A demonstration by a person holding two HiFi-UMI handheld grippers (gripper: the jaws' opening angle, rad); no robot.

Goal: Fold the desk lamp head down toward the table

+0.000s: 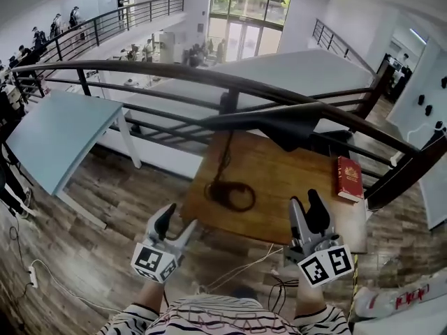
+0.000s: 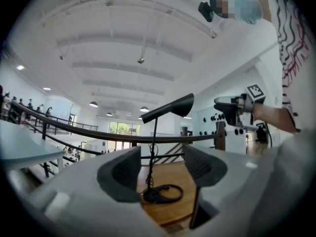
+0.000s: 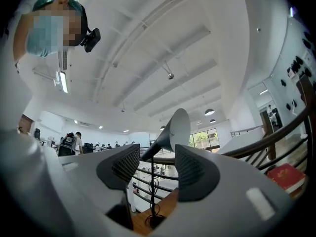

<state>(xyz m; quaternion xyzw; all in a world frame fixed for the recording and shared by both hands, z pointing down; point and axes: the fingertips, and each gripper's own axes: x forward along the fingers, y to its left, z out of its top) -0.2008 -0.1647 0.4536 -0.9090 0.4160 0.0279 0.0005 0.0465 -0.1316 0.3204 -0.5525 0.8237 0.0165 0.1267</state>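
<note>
A black desk lamp stands on the small wooden table (image 1: 279, 180). Its round base (image 1: 230, 194) sits in a coil of cable, and its cone-shaped head (image 1: 279, 125) points out to the right, raised above the table. My left gripper (image 1: 176, 223) is open, near the table's front left corner. My right gripper (image 1: 307, 208) is open too, over the front right edge. Neither touches the lamp. In the left gripper view the lamp head (image 2: 170, 107) and stem (image 2: 154, 152) stand well beyond the jaws. In the right gripper view the lamp head (image 3: 175, 130) rises behind the open jaws.
A red book (image 1: 349, 179) lies at the table's right edge. A dark railing (image 1: 209, 79) runs right behind the table. A pale blue table (image 1: 56, 138) stands to the left. Cables (image 1: 237, 271) trail over the wooden floor by the person's feet.
</note>
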